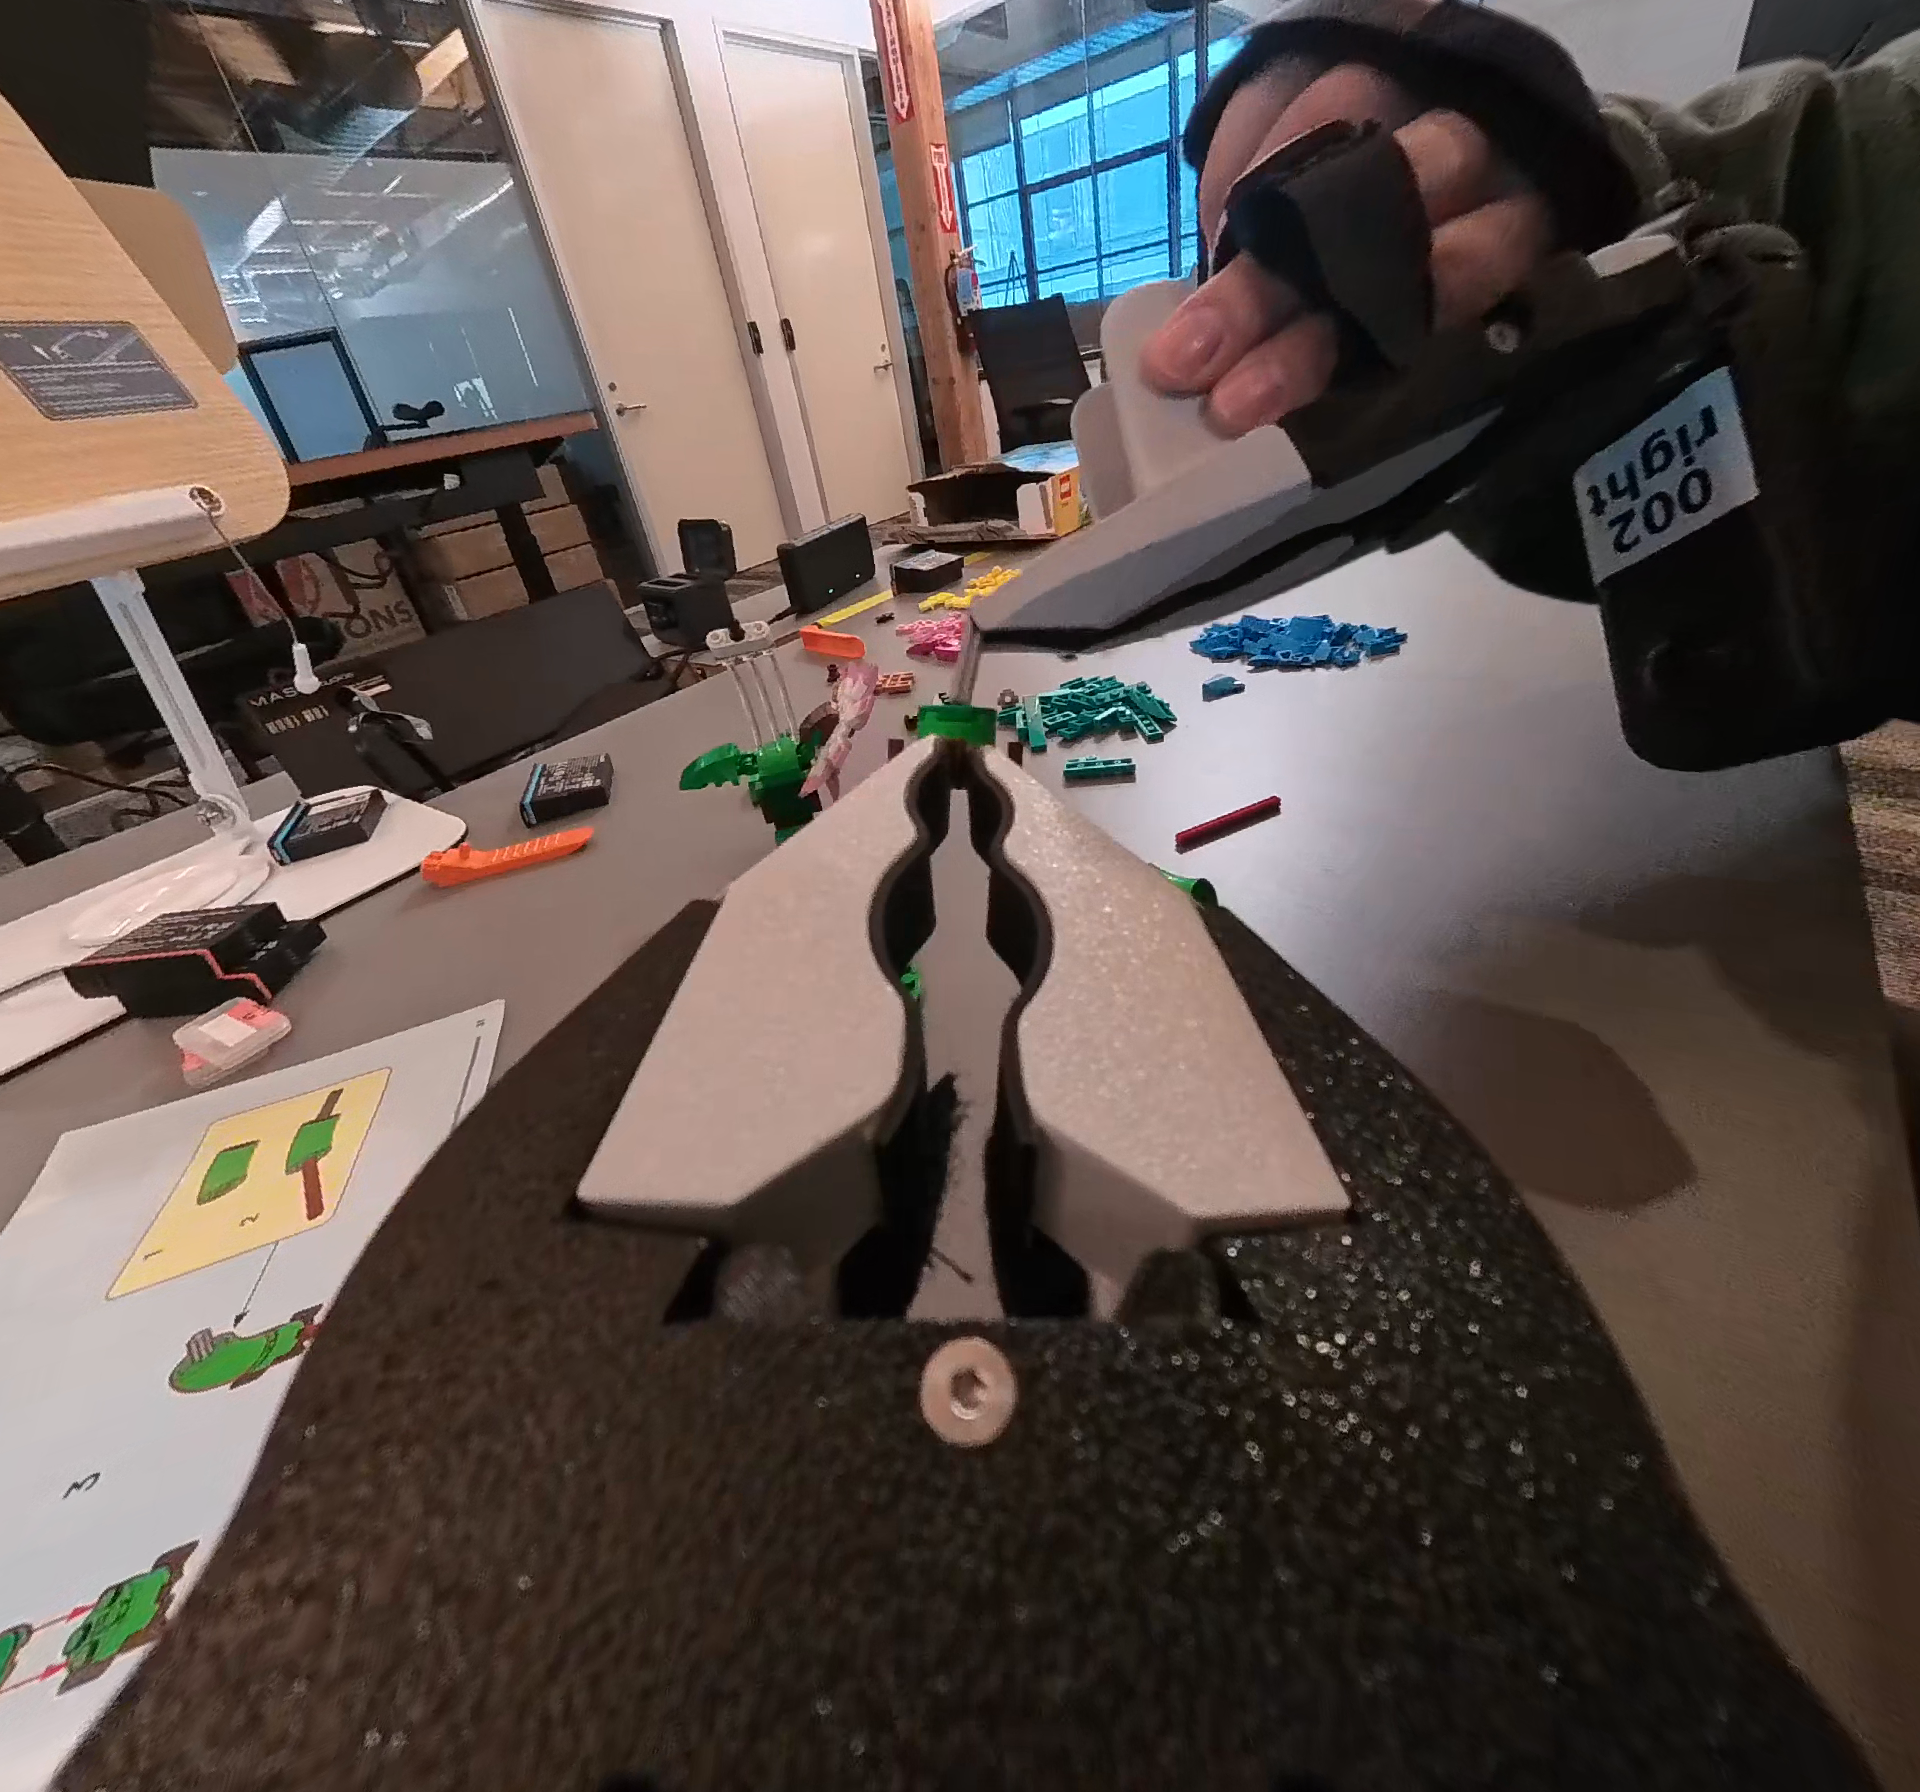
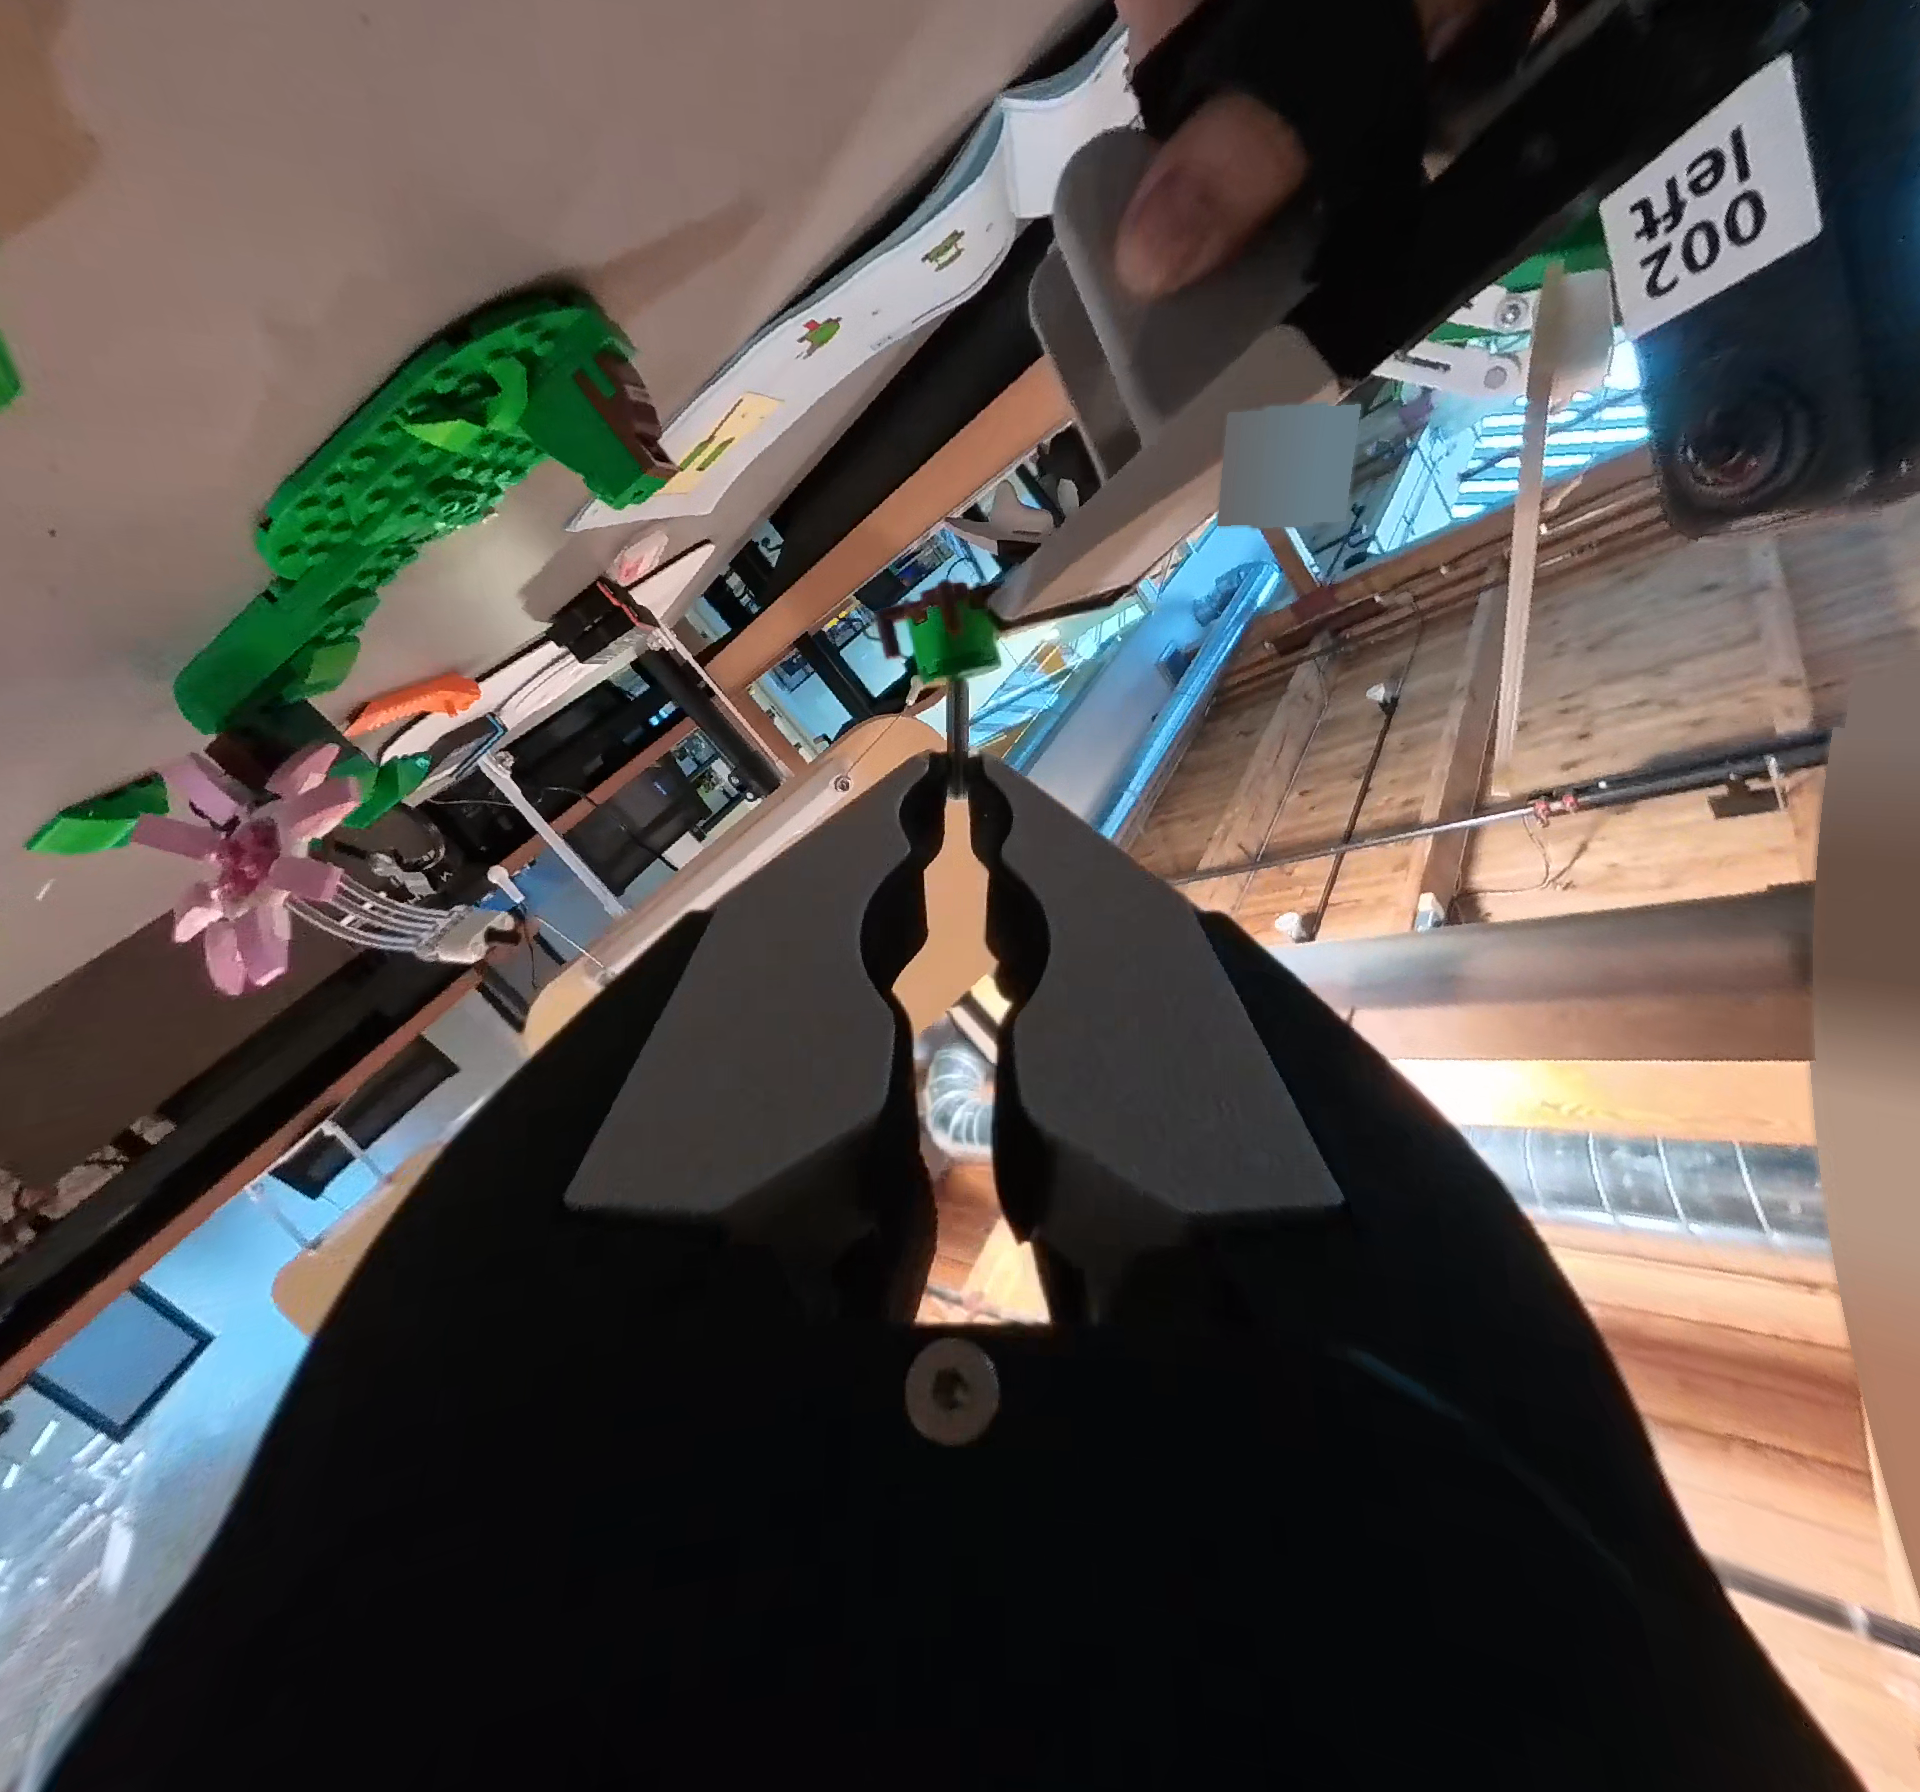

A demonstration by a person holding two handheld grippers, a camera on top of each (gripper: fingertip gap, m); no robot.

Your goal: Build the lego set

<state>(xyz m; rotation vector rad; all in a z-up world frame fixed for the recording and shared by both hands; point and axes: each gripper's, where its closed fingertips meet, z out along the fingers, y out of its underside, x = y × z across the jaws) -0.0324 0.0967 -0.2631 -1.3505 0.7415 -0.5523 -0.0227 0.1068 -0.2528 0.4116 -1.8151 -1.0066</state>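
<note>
- My left tool (image 1: 954, 755) meets at its tips over a small green piece (image 1: 956, 724); the tips cover most of it, so I cannot tell its shape.
- A thin grey rod (image 2: 958, 724) runs into my right tool (image 2: 961, 774); its lower end is hidden between the fingers.
- Whether rod and green piece are joined I cannot tell from either view.
- The instruction sheet (image 1: 239, 1254) at near left is cut off by the picture's edge and partly covered by my tool's black body.
- The far yellow pieces (image 1: 971, 589) and pink pieces (image 1: 935, 636) on the bench (image 1: 1455, 963) are too small to make out singly.
- The pink flower (image 2: 249, 859) in the right wrist view is motion-blurred.
</note>
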